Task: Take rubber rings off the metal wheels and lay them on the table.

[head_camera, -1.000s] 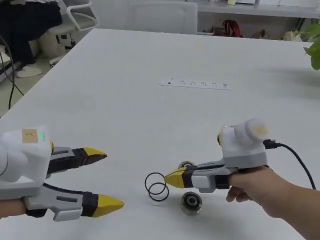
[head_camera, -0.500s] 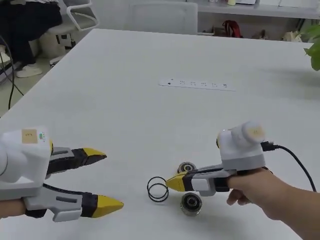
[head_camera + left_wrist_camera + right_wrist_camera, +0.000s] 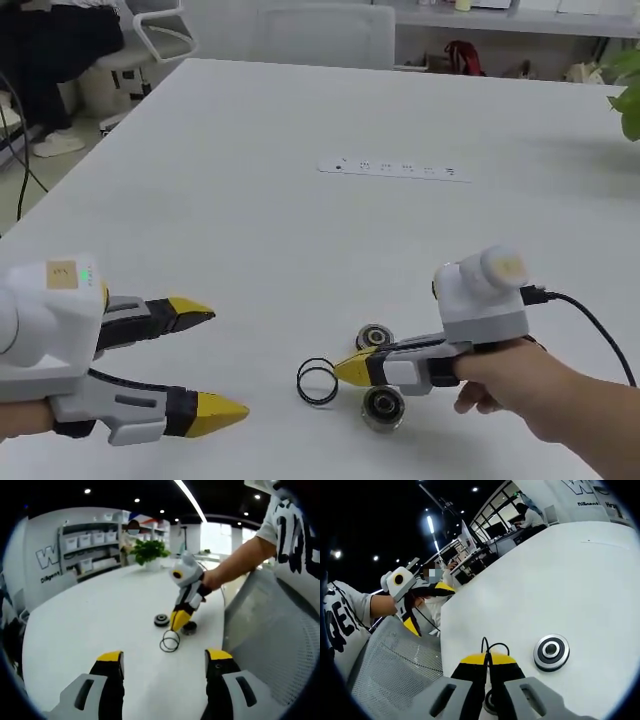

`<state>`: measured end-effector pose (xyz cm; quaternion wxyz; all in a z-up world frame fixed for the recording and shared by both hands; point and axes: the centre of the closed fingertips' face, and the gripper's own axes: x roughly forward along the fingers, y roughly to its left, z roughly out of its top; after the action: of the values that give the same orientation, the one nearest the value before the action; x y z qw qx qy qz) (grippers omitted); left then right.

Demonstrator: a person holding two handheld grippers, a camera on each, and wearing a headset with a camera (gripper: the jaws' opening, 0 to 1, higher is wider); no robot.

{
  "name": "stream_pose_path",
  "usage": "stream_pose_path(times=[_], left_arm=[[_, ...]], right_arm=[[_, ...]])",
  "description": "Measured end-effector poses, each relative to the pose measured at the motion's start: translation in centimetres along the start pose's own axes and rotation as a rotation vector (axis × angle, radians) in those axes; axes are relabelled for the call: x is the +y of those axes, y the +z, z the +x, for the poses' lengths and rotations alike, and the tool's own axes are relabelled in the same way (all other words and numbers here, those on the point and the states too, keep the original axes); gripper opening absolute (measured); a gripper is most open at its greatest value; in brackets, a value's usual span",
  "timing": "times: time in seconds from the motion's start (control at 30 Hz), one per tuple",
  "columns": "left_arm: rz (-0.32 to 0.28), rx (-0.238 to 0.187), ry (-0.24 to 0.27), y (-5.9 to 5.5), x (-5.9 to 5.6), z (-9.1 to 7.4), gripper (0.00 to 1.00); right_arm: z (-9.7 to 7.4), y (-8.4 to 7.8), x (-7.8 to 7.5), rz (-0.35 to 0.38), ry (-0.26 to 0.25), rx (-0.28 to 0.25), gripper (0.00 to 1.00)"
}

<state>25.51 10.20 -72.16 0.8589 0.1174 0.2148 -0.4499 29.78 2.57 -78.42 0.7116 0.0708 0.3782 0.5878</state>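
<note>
- The left gripper [image 3: 203,360] is nearest the viewer, low on the left of the head view. Its yellow-tipped jaws are spread wide with nothing between them, and it hangs just above the white table [image 3: 250,230]. Its own view shows the same wide gap [image 3: 165,656].
- Ahead of those open tips, well apart from them, lie the rings [image 3: 170,641]. These are two thin black loops, overlapping and flat on the table.
- The right gripper [image 3: 345,371], held in a hand [image 3: 510,385], points at the rings [image 3: 316,382] from the opposite side. Its jaws are pressed together with the tips low at the table.
- In the right gripper view the near edge of the rings [image 3: 490,645] meets its closed tips [image 3: 487,657]. Whether a loop is pinched between them cannot be told.
- The near wheel [image 3: 383,405] lies just beside the right gripper's jaws, on the person's side.
- The far wheel [image 3: 374,336] lies just beside the same jaws on the other side, and to the right of the tips in that gripper's own view [image 3: 551,652].
- Well beyond both grippers, a white power strip [image 3: 393,168] lies across the middle of the table.
- Past the table's far edge is a chair [image 3: 160,30], with plant leaves [image 3: 628,95] at the right.
</note>
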Motion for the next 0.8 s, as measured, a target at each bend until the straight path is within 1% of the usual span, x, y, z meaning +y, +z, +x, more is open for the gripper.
stream_pose_path(times=[0.5,0.8], left_arm=[[-0.002,-0.003,0.008,-0.07,0.36,-0.17,0.66],[-0.002,-0.003,0.009,-0.05,0.38,-0.22,0.66]], right_arm=[[0.31,-0.18,-0.42,-0.008,-0.02,0.011,0.0],[0.36,-0.14,-0.71,-0.037,-0.042,0.013,0.0]])
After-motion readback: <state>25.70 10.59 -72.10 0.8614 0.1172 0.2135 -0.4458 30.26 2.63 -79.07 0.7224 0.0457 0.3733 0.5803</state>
